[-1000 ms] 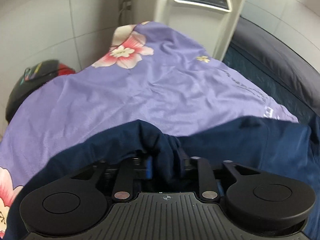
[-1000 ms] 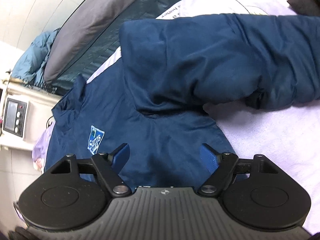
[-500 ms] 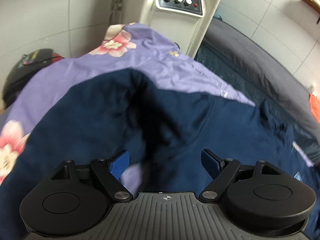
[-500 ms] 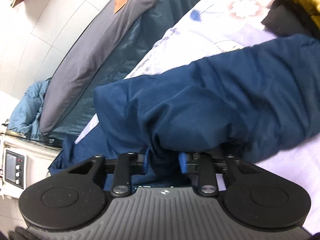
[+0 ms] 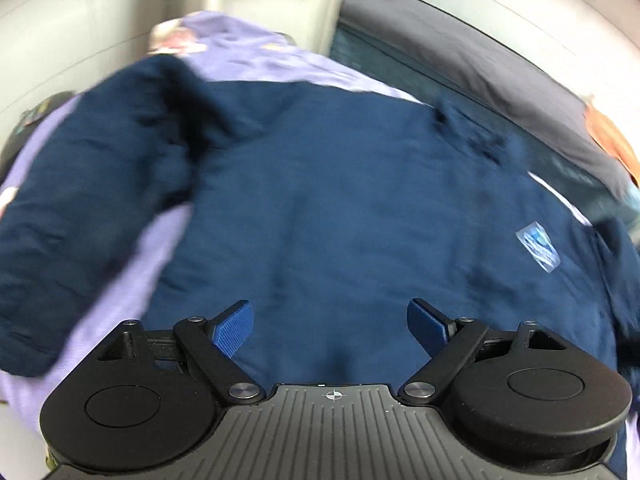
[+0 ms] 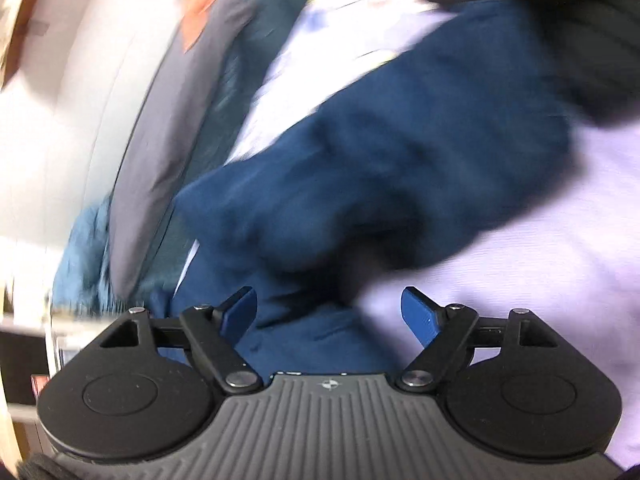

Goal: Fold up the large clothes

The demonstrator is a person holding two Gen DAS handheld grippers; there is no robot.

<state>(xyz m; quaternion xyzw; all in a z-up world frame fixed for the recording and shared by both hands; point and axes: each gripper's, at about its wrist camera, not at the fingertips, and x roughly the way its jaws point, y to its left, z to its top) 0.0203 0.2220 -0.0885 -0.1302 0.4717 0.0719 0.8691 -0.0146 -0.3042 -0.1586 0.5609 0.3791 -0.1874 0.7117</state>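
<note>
Since half a second ago: left gripper (image 5: 330, 326) drawn back over the body of the dark navy fabric jacket (image 5: 340, 208), more of the garment in view; right gripper (image 6: 329, 312) let go of the navy fold it was pinching, jaws just opened wide.

Far left in the left wrist view: jacket sleeve (image 5: 80, 184) lying across the lilac floral bed sheet (image 5: 132, 280), angled down toward the frame's edge. Centre: jacket body spread flat on the bed, blue finger pads (image 5: 234, 330) set wide apart above it, pressing nothing. Right: small pale chest logo (image 5: 539, 245) on the jacket; beyond it a grey cushion (image 5: 500, 80) along the wall. White machine (image 5: 276, 0) with a control panel standing at the head of the bed, blurred.

Right wrist view, left to right: grey cushion (image 6: 176, 128) and teal quilt (image 6: 80, 256), then a navy jacket sleeve (image 6: 400, 152) folded across the garment, then bare lilac sheet (image 6: 560, 272). Right gripper released, nothing clamped between its pads, navy cloth below the left pad and sheet below the right.
</note>
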